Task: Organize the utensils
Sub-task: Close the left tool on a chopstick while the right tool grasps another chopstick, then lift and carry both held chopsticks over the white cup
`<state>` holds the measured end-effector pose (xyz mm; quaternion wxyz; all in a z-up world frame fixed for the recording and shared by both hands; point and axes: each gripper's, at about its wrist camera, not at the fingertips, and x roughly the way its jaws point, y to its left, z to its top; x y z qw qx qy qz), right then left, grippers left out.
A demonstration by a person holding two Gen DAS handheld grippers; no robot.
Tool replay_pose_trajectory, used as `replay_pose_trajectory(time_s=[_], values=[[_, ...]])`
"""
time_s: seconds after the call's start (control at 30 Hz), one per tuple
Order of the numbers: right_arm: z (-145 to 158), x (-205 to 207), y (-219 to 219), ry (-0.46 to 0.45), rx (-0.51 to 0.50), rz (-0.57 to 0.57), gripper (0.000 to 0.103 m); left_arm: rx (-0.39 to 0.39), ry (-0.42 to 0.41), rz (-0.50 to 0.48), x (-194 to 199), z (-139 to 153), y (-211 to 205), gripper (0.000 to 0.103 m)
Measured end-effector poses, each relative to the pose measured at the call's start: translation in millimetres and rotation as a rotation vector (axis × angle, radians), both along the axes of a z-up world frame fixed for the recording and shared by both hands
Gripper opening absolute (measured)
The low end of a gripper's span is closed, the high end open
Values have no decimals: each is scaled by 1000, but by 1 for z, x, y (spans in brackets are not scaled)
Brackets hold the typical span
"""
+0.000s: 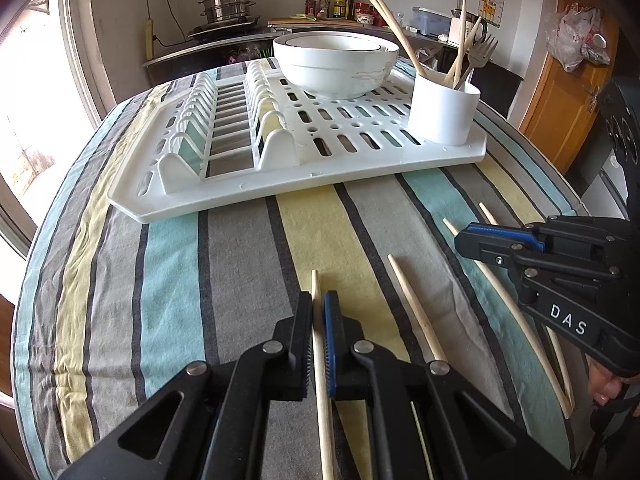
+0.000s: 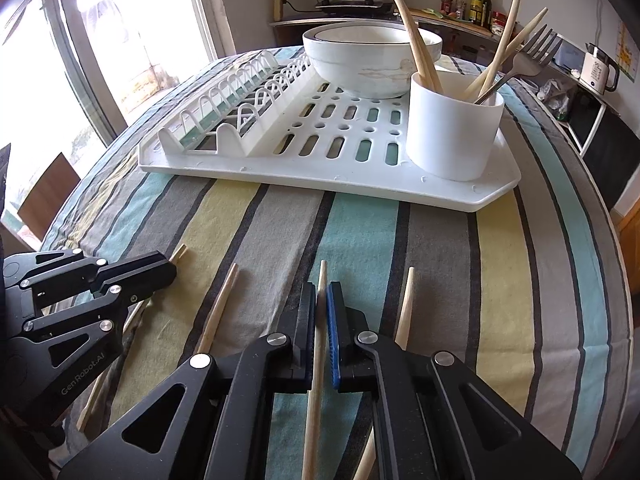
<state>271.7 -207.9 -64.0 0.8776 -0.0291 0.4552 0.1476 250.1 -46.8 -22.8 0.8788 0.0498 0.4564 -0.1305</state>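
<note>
My left gripper [image 1: 319, 300] is shut on a wooden chopstick [image 1: 318, 360] low over the striped tablecloth. My right gripper [image 2: 322, 292] is shut on another chopstick [image 2: 318, 360]; it also shows in the left wrist view [image 1: 480, 240]. The left gripper shows in the right wrist view [image 2: 168, 272]. Loose chopsticks lie on the cloth: one [image 1: 416, 308] between the grippers, others [image 1: 520, 320] by the right gripper, and in the right wrist view one [image 2: 218, 308] on the left and one [image 2: 405, 308] on the right. A white utensil cup [image 1: 442, 112] holds chopsticks and a fork [image 1: 482, 54].
The cup stands on a white drying rack [image 1: 360, 160] with stacked white bowls [image 1: 336, 62] and plate slots [image 1: 224, 120]. The rack's front edge [image 2: 320, 184] lies ahead of both grippers. A counter with a steamer pot [image 1: 228, 6] and bottles is behind the table.
</note>
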Motion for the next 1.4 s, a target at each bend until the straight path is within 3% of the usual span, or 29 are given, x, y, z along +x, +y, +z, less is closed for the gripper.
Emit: replay_pose_trajectory(time_s=[0.23, 0.73, 1.07, 1.4], values=[[27, -10, -7, -62, 54, -2, 5, -47, -39, 13, -7, 20, 10, 6], [106, -65, -27, -275, 161, 8, 5, -147, -236, 34, -48, 104, 33, 6], [124, -92, -33, -340, 188, 21, 5, -176, -313, 12, -75, 130, 33, 6], [135, -98, -43, -378, 194, 8, 5, -191, -332, 4, -80, 138, 32, 6]])
